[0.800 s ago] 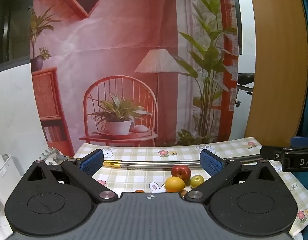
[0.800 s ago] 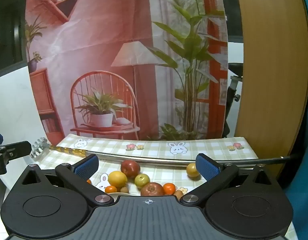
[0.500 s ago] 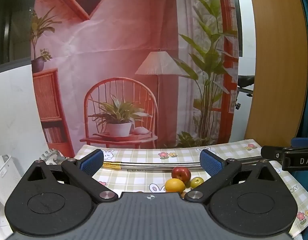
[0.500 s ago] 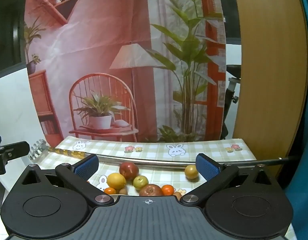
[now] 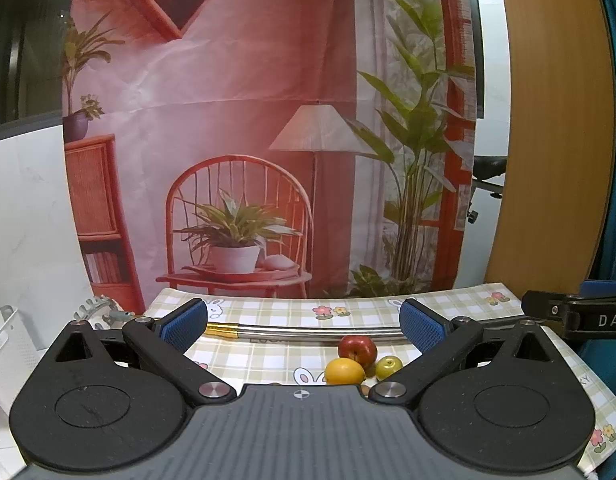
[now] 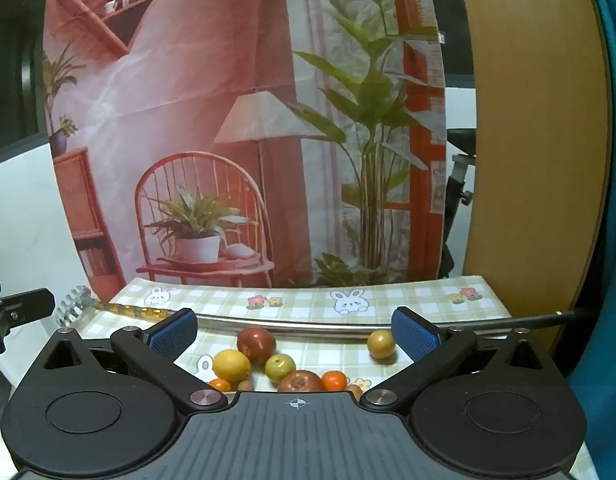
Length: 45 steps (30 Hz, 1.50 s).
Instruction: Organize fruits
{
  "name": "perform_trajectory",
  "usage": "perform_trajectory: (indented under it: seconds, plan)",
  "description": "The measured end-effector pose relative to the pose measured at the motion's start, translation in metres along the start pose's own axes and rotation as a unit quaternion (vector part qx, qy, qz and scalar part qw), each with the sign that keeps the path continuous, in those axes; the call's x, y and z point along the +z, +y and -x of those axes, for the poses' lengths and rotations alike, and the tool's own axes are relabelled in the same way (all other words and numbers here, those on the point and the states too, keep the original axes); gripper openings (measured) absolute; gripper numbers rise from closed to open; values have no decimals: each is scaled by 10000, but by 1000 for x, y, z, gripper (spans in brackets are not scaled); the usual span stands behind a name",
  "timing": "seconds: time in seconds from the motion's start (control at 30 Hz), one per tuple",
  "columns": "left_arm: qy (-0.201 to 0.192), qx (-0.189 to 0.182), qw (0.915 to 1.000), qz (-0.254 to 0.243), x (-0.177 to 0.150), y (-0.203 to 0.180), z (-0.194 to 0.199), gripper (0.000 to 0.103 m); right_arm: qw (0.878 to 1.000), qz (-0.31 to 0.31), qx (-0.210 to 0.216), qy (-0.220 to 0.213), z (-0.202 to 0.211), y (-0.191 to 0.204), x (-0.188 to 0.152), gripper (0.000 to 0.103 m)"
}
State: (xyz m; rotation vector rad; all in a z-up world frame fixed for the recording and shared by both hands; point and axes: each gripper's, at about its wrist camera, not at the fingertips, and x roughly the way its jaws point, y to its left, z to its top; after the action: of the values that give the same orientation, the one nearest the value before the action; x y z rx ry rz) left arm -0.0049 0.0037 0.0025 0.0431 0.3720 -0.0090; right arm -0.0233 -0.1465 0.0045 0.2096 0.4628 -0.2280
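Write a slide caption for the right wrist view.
Open right gripper poised above loose fruit on a checked tablecloth, a metal rod behind.

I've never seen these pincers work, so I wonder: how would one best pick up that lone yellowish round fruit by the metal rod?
Probably across the middle of the yellowish round fruit, coming from above with the open right gripper. It sits apart from the others, and the long metal rod blocks its far side.
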Motion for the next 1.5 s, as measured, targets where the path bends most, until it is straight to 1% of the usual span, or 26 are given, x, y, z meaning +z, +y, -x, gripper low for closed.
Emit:
perform_trajectory:
  seconds: [0.17, 1.5]
  plan:
    - [22, -39, 10000, 18, -1, 0, -1, 103, 10000, -22, -8, -28, 0, -1, -4, 103]
    - [21, 82, 9999, -82, -2, -2, 0, 103, 10000, -12, -40, -13, -1, -1, -8, 103]
